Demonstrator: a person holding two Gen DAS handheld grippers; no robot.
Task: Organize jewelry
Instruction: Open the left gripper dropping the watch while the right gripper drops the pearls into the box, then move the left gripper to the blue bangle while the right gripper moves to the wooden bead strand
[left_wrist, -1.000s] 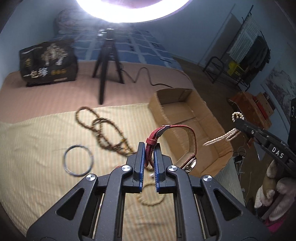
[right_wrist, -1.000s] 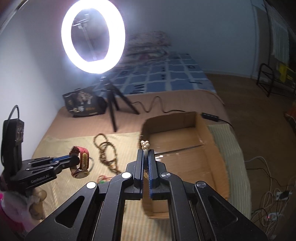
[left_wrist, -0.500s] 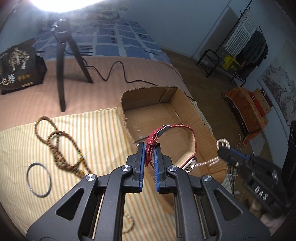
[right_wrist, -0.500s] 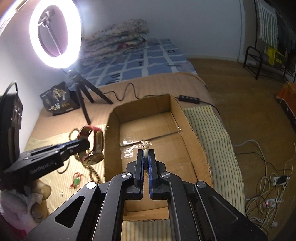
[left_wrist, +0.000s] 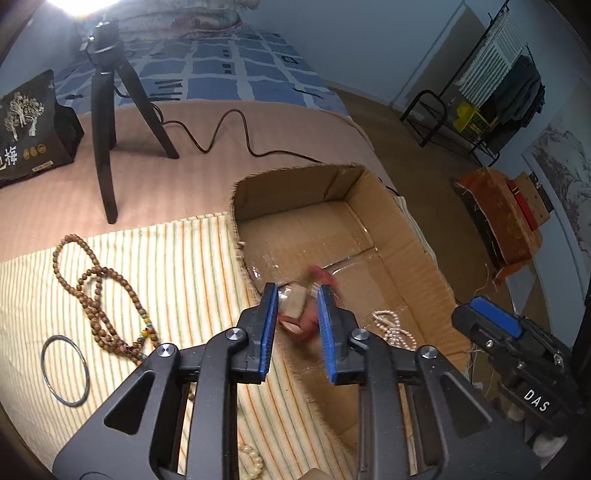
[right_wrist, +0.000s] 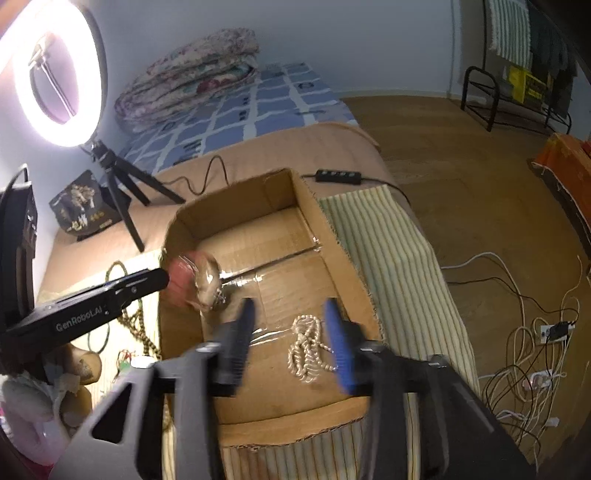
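My left gripper (left_wrist: 297, 314) is open above the near left of the cardboard box (left_wrist: 417, 236). The red-strap watch (left_wrist: 301, 314) is blurred, free of the pads, falling inside the box; it also shows in the right wrist view (right_wrist: 195, 280). My right gripper (right_wrist: 290, 332) is open above the box (right_wrist: 306, 203), with the pearl necklace (right_wrist: 306, 347) lying on the box floor below it. The pearls also show in the left wrist view (left_wrist: 391, 328). A brown bead necklace (left_wrist: 103, 295), a metal bangle (left_wrist: 64, 369) and a pale bead bracelet (left_wrist: 251, 461) lie on the striped cloth.
A ring-light tripod (left_wrist: 107, 122) and its cable stand behind the box, with a black bag (left_wrist: 29, 129) at far left. A striped cloth (right_wrist: 391, 258) covers the bed to the right of the box. Cables and a power strip (right_wrist: 535, 350) lie on the floor.
Both grippers have opened. The left let go of the red watch, which is dropping into the box. The right let go of the pearl necklace, which now lies on the box floor.
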